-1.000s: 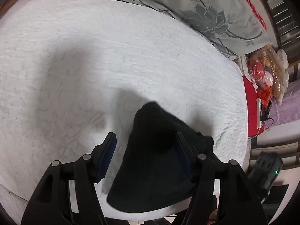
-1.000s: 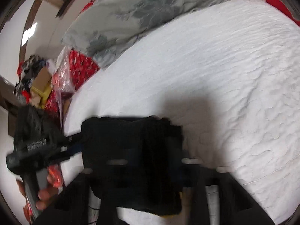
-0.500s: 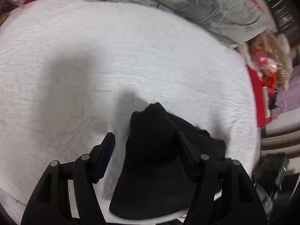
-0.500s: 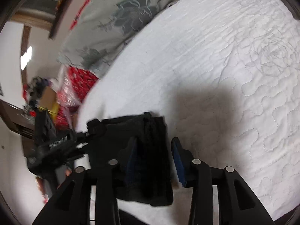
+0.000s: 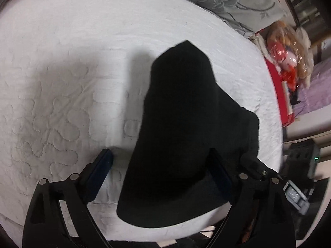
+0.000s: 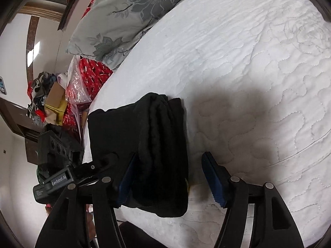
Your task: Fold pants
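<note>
Near the bed's (image 5: 62,66) front edge lie the pants (image 5: 182,136), a black folded bundle on the white quilted cover. From the left wrist view, the left tool (image 5: 163,175) has its jaws spread wide, one pad over bare quilt to the left, the other hidden partly behind the bundle's right side; the cloth lies between them but neither pad presses it. From the right wrist view, the pants (image 6: 153,144) show stacked folds with a thicker roll on top. The right tool (image 6: 167,175) is also spread wide, its left pad just beside the bundle's left edge, its right pad over bare quilt, apart from the cloth. A grey flowered pillow (image 6: 128,14) rests at the bed's far side. Red bedding (image 6: 93,76) and bagged clutter (image 6: 55,99) sit beyond the bed's edge.
</note>
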Action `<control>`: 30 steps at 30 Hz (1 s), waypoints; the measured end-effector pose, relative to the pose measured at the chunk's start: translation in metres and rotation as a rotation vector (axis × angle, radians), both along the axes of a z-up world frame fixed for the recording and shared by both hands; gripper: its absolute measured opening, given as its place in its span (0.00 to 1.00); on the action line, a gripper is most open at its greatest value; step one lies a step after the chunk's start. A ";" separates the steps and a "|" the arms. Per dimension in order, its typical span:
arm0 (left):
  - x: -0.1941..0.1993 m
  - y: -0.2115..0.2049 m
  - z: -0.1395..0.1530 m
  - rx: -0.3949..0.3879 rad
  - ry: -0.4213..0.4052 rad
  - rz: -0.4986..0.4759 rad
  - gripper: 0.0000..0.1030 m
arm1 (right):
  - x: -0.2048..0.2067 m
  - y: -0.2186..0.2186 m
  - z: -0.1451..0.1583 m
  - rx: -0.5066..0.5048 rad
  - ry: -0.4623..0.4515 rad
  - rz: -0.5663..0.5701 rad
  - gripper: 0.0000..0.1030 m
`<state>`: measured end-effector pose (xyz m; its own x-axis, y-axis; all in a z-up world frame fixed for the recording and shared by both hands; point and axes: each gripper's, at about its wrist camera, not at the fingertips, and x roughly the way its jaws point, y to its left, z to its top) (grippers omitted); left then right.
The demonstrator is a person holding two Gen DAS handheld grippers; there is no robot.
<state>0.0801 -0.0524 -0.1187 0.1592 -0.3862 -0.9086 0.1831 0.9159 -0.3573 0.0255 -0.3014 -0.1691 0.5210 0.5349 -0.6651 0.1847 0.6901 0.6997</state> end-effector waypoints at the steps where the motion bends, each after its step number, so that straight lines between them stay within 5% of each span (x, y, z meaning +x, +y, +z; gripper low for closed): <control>1: -0.002 -0.004 0.001 0.009 -0.009 -0.017 0.88 | 0.001 0.001 0.000 0.020 0.001 0.012 0.44; 3: -0.007 -0.009 0.004 0.001 -0.029 -0.039 0.67 | 0.002 0.005 -0.001 0.055 0.011 0.036 0.37; 6: -0.009 -0.002 0.009 -0.040 -0.025 -0.001 0.52 | 0.002 0.005 -0.001 0.042 0.015 0.035 0.36; 14: -0.006 0.021 0.022 -0.160 0.022 0.098 0.35 | 0.008 0.020 0.022 0.007 -0.032 0.076 0.34; 19: 0.019 0.042 0.064 -0.208 -0.075 0.174 0.35 | 0.044 0.033 0.052 0.015 -0.093 0.107 0.33; 22: 0.037 0.049 0.077 -0.146 -0.140 0.194 0.35 | 0.069 0.050 0.070 0.008 -0.141 0.135 0.33; 26: 0.056 0.063 0.050 -0.064 -0.099 0.236 0.35 | 0.102 0.079 0.057 -0.060 -0.106 0.174 0.33; 29: 0.064 0.069 0.011 0.028 -0.018 0.251 0.52 | 0.111 0.101 0.030 -0.171 -0.048 0.214 0.35; 30: 0.062 0.070 0.005 0.036 -0.037 0.262 0.58 | 0.110 0.103 0.025 -0.194 -0.047 0.217 0.43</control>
